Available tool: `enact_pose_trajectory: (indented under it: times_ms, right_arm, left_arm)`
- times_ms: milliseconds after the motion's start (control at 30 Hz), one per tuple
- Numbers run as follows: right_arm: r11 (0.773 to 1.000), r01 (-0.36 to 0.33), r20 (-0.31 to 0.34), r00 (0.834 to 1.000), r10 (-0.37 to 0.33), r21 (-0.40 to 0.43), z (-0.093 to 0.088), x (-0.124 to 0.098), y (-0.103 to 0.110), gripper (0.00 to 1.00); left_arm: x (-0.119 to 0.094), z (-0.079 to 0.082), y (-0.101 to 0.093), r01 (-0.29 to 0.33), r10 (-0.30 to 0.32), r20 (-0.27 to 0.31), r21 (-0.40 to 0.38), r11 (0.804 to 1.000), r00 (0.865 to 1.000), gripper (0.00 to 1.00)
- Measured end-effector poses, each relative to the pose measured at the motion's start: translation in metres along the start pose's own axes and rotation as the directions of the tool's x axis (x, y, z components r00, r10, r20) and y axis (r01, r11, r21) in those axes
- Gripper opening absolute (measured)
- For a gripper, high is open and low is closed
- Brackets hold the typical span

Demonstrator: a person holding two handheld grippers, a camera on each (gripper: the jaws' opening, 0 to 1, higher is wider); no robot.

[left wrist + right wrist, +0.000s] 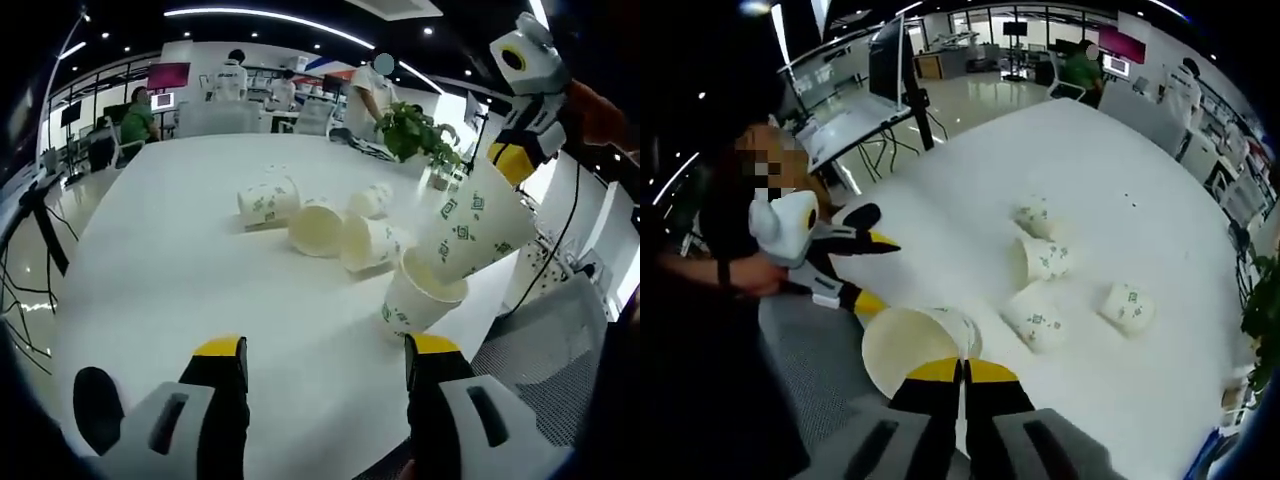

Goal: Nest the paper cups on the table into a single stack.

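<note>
On the table [150, 290], 4 cups [318, 227] lie seemingly toppled.

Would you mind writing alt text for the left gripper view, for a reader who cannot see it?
The right tool lowers a paper cup into another cup lying at the white table's near edge. Four more cups lie on their sides mid-table, and the left tool is open, holding nothing.

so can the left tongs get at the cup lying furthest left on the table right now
Probably yes. The left tongs are open and hold nothing, and bare white table lies between them and that cup, which rests on its side apart from the others. The right tongs, shut on a cup, are off to the other side.
</note>
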State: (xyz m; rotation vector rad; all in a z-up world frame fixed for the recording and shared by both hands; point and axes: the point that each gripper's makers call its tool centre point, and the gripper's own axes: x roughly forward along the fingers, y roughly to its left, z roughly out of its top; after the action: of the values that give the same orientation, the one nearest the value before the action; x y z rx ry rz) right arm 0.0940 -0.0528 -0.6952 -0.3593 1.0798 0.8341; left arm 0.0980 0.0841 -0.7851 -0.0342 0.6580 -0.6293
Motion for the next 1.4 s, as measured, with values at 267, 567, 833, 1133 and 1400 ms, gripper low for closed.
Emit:
enact_pose_trajectory:
  times_ms: [267,567,833,1133,1400]
  right_arm:
    - [1.000,0.002,-0.041,0.999,-0.003,-0.012,-0.004,0.013,-0.001,0.00]
    - [1.000,-0.003,-0.085,0.996,0.002,-0.012,-0.009,0.033,-0.001,0.00]
    - [1.000,0.006,-0.100,0.995,-0.006,-0.005,-0.007,0.045,-0.009,0.00]
    - [1.000,0.009,-0.122,0.992,-0.009,-0.003,-0.008,0.058,-0.016,0.00]
    - [1.000,0.009,-0.133,0.991,-0.009,0.003,-0.011,0.070,-0.017,0.00]
  left_arm:
    - [0.001,0.000,0.001,-0.001,0.001,-0.001,-0.003,1.000,1.000,0.62]
    - [0.001,0.000,0.002,-0.003,0.003,-0.002,-0.009,1.000,1.000,0.62]
    - [0.002,-0.001,0.001,-0.001,0.001,-0.006,-0.005,1.000,1.000,0.62]
    - [0.002,-0.002,0.003,-0.006,0.006,-0.012,-0.010,1.000,1.000,0.62]
    - [0.002,-0.003,0.004,-0.009,0.008,-0.013,-0.012,1.000,1.000,0.62]
